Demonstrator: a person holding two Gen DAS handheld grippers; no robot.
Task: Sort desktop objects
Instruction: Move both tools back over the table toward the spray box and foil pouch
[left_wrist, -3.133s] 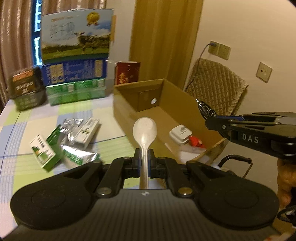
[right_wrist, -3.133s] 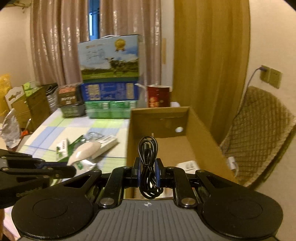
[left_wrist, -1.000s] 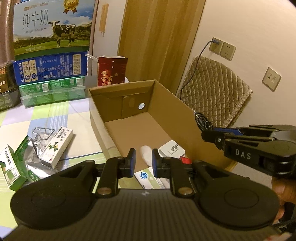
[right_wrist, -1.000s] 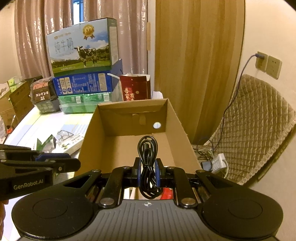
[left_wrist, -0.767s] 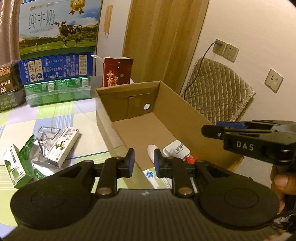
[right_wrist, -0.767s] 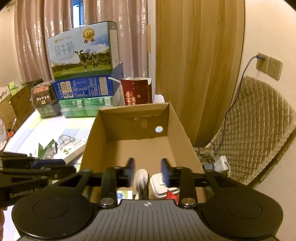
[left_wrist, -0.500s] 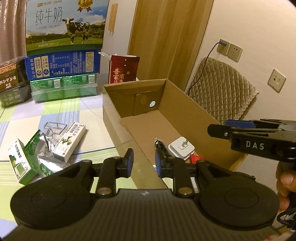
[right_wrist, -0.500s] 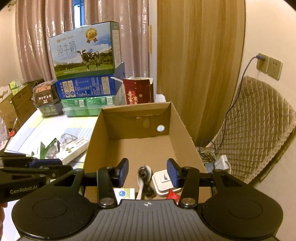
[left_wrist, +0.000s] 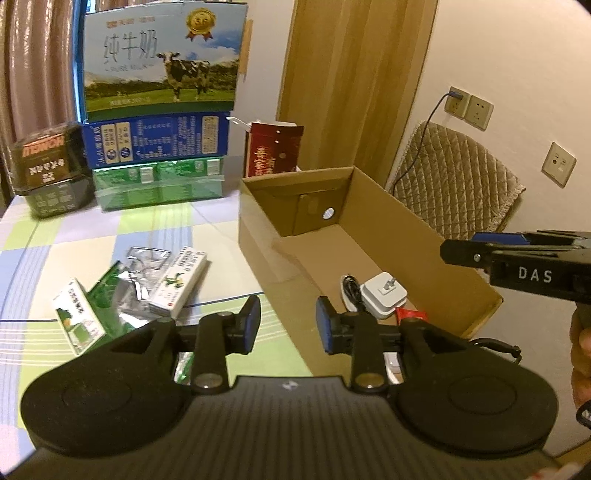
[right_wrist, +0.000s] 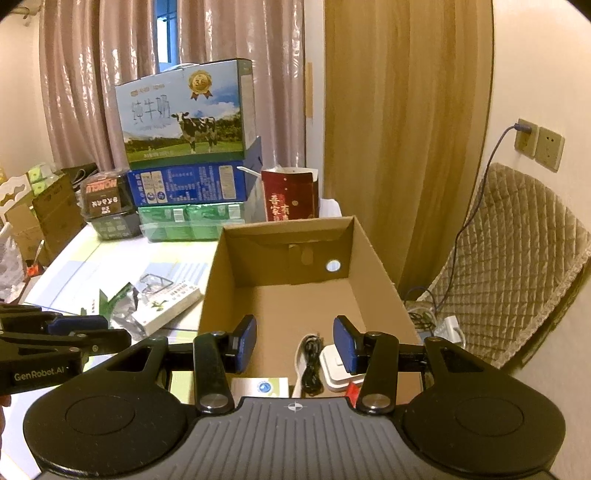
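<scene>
Left wrist view: the left tongs (left_wrist: 286, 325) stand with jaws apart and opening, nothing between them, over the near left wall of the cardboard box (left_wrist: 424, 243). Inside the box, at its near end, lie a black cable (left_wrist: 352, 291) on a white spoon, a white charger plug (left_wrist: 384, 295) just beside it, and a red item (left_wrist: 410, 315). On the tabletop (left_wrist: 92, 240) left of the box lie a white medicine carton (left_wrist: 177, 282), a green-and-white carton (left_wrist: 75, 321) and foil packs (left_wrist: 142, 266). The right tongs (left_wrist: 448, 251) hang over the box's right wall.

Right wrist view: the right tongs (right_wrist: 293, 343) stand apart and empty above the box's (right_wrist: 373, 258) near end. Below them lie the cable (right_wrist: 310, 362), the plug (right_wrist: 334, 365) and a white card (right_wrist: 258, 387). The left tongs (right_wrist: 122, 338) sit left of the box. Stacked milk cartons (right_wrist: 188, 118) stand behind the box.
</scene>
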